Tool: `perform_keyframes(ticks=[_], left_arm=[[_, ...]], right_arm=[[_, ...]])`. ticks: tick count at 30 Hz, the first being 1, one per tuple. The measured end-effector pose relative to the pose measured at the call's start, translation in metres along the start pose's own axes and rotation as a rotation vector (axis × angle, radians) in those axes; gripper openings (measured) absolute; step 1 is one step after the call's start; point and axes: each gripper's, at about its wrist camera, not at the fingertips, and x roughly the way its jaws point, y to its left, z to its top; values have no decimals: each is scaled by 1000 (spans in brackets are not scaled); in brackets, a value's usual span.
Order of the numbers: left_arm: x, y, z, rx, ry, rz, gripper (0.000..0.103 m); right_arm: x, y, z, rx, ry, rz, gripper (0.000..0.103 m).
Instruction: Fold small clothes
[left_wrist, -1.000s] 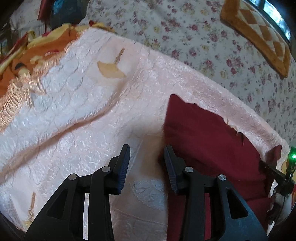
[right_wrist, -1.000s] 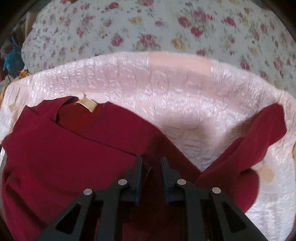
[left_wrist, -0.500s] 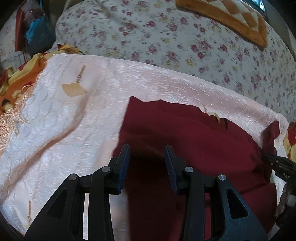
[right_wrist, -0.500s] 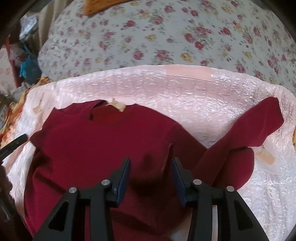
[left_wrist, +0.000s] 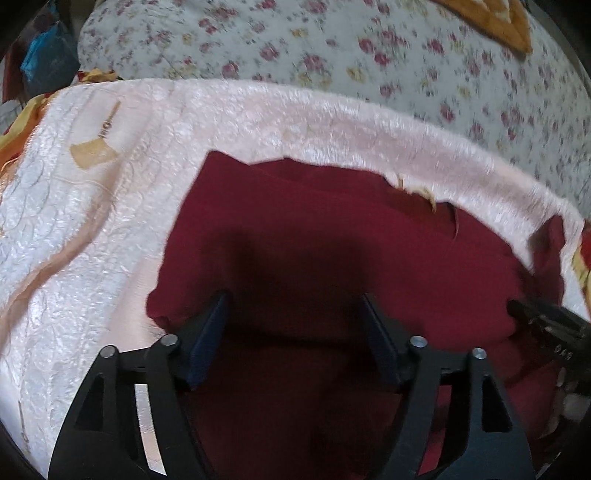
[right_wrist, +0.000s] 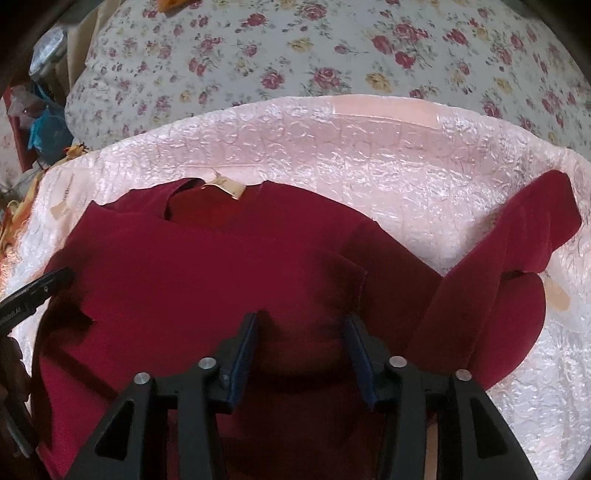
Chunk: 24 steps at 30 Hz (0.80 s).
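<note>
A dark red small shirt (left_wrist: 332, 240) lies spread on a shiny pale pink cloth (left_wrist: 110, 221). In the right wrist view the shirt (right_wrist: 221, 266) shows its neckline with a tan tag (right_wrist: 231, 188) at the far side, and one sleeve (right_wrist: 517, 240) stretches out to the right. My left gripper (left_wrist: 295, 306) is open and empty, low over the shirt's left part. My right gripper (right_wrist: 301, 325) is open and empty over the shirt's middle. The right gripper's tip (left_wrist: 543, 317) shows at the right edge of the left wrist view.
The pink cloth (right_wrist: 369, 147) lies on a floral quilt (right_wrist: 295, 48). An orange patterned cloth (left_wrist: 491, 18) lies at the far right. Yellow-orange fabric (left_wrist: 14, 125) and blue clutter (left_wrist: 44, 55) sit at the far left.
Both grippers have opened wide; the right one let go of the shirt. The left gripper moved right, from over the pink cloth to over the shirt.
</note>
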Motion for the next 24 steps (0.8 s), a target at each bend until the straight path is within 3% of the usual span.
perform_keyframes(ticks=[7, 10, 13, 16, 21, 24], left_arm=[[6, -15, -11, 57, -39, 44, 85], [6, -15, -11, 57, -41, 43, 86], [6, -13, -10, 51, -40, 32, 86], [6, -14, -10, 52, -42, 30, 88], [7, -15, -10, 59, -45, 28, 91], [8, -17, -10, 66, -46, 33, 92]], right_arm=[[-7, -11, 1, 41, 1, 76, 55], [-32, -29, 6, 97, -49, 124, 55], [-59, -57, 19, 139, -136, 91, 58], [-67, -96, 41, 228, -161, -6, 81], [-41, -156, 75, 403, -96, -68, 81], [-23, -169, 90, 418, -78, -117, 81]])
